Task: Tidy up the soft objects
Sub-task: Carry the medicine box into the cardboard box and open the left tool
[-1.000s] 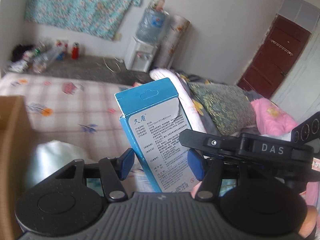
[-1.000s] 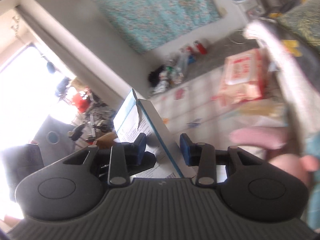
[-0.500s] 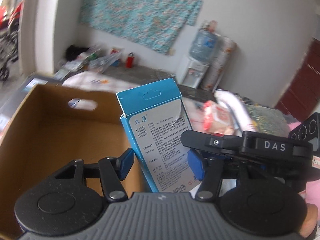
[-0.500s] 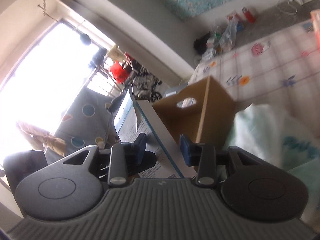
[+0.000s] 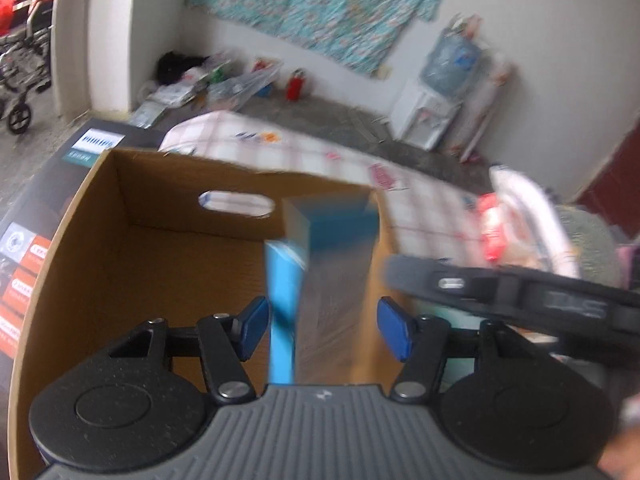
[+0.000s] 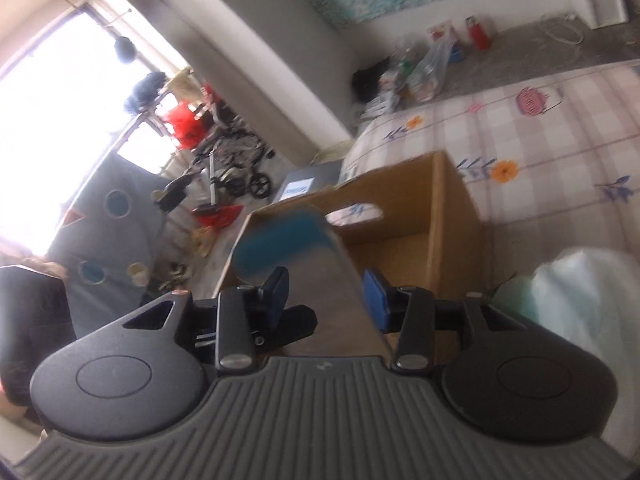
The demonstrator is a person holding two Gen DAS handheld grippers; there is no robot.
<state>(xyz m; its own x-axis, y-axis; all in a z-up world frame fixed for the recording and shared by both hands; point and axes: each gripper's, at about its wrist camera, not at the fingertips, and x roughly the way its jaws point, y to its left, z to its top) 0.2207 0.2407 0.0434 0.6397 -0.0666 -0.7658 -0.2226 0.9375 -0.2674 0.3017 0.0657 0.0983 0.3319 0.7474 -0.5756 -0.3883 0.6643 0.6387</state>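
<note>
a blurred blue carton [image 5: 320,276] sits between the parted left gripper [image 5: 320,330] and parted right gripper [image 6: 325,298] above a cardboard box [image 5: 120,240].

A teal floral cloth [image 5: 320,12] hangs on the pale wall [image 5: 540,40]. A water dispenser [image 5: 430,116] stands on the grey floor [image 5: 320,114]. Daylight floods the window [image 6: 52,92].

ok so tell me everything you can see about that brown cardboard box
The cardboard box is plain brown corrugated card, open at the top, with an oval handle cutout in its far wall. What shows of the inside looks bare. It stands at the edge of the checked bedsheet, beside a dark printed carton. The blurred blue packet hangs in front of it.
</note>
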